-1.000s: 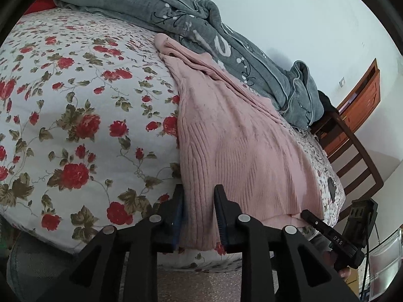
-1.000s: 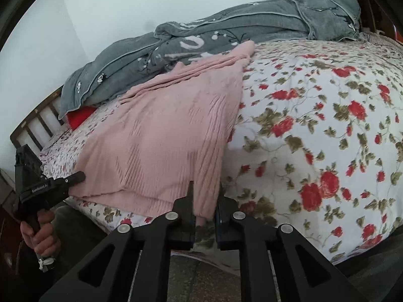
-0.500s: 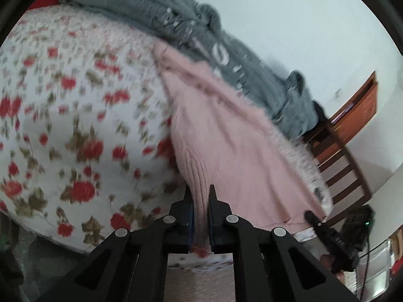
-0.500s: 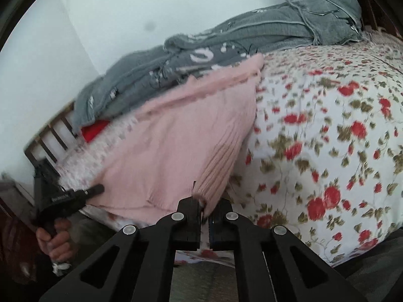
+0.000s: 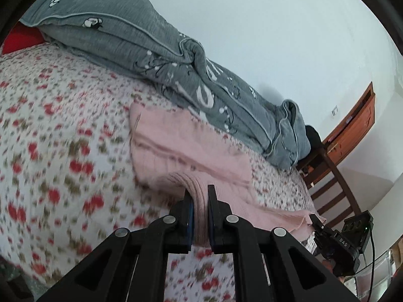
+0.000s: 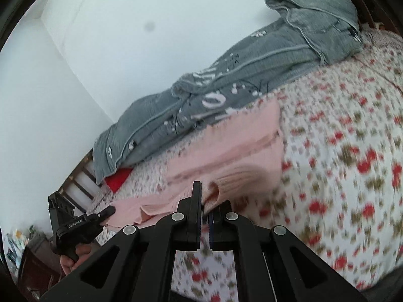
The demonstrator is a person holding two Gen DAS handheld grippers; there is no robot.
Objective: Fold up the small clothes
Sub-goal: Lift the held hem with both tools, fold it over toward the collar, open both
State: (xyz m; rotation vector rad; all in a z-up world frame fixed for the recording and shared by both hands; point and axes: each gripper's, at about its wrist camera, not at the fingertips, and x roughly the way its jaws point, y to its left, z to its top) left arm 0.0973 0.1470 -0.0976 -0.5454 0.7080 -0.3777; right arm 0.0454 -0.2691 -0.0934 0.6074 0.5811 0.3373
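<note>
A pink ribbed knit garment (image 5: 191, 146) lies on the floral bed sheet (image 5: 50, 136), its near hem lifted and curled over toward the far side. My left gripper (image 5: 200, 193) is shut on one corner of the hem. My right gripper (image 6: 207, 196) is shut on the other hem corner of the garment (image 6: 234, 151). Each gripper shows in the other's view: the right one (image 5: 314, 222) at the lower right, the left one (image 6: 108, 211) at the lower left, both gripping the pink edge.
A grey quilt (image 5: 156, 50) is bunched along the far side of the bed by the white wall. A red pillow (image 5: 22, 37) lies at the head. A dark wooden chair (image 5: 335, 183) and a wooden door (image 5: 352, 130) stand beyond the bed's foot.
Both grippers have lifted the garment's near hem and carried it up and forward over the bed, so the lower part now folds toward the top. The left gripper closed on the hem.
</note>
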